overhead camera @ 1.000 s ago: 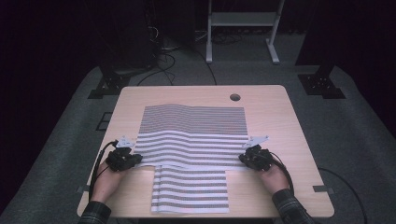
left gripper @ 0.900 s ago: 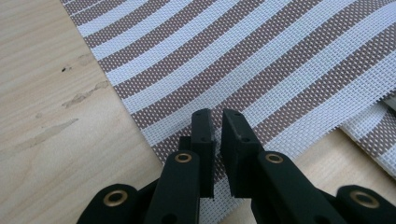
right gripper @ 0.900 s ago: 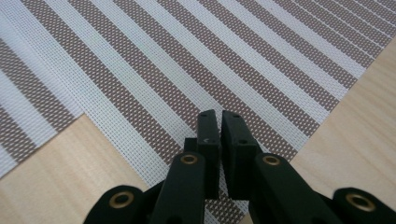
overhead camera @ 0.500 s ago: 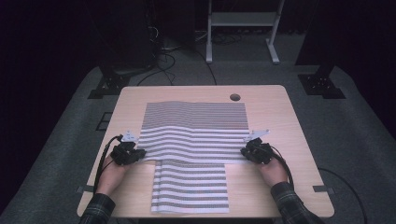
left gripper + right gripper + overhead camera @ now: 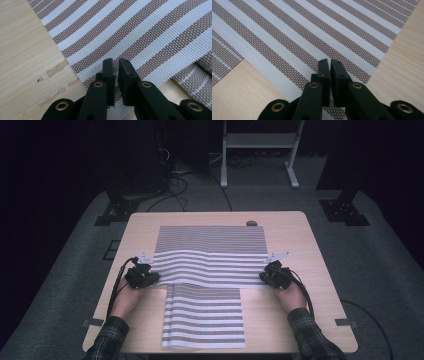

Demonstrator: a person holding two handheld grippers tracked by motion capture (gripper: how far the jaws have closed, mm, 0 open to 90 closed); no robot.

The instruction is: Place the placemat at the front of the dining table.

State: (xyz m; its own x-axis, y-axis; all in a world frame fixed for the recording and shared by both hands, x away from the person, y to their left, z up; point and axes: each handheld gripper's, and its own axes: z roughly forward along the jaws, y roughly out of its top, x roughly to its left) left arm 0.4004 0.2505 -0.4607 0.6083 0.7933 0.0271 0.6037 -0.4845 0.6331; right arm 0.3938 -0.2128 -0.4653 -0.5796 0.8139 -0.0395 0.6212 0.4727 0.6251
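With jaws of left gripper (image 5: pixel 143 276) and right gripper (image 5: pixel 274 276) pinching striped woven placemat (image 5: pixel 210 255) near corners, probably for folding over bench (image 5: pixel 310 270).

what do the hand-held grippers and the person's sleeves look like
Both are black. The left hand-held gripper and right hand-held gripper each carry a grey three-cornered plate on top and trail a black cable back along the forearm. Up close, the jaws are flat black blocks on arms with brass-coloured rivets. The sleeves are dark plaid.
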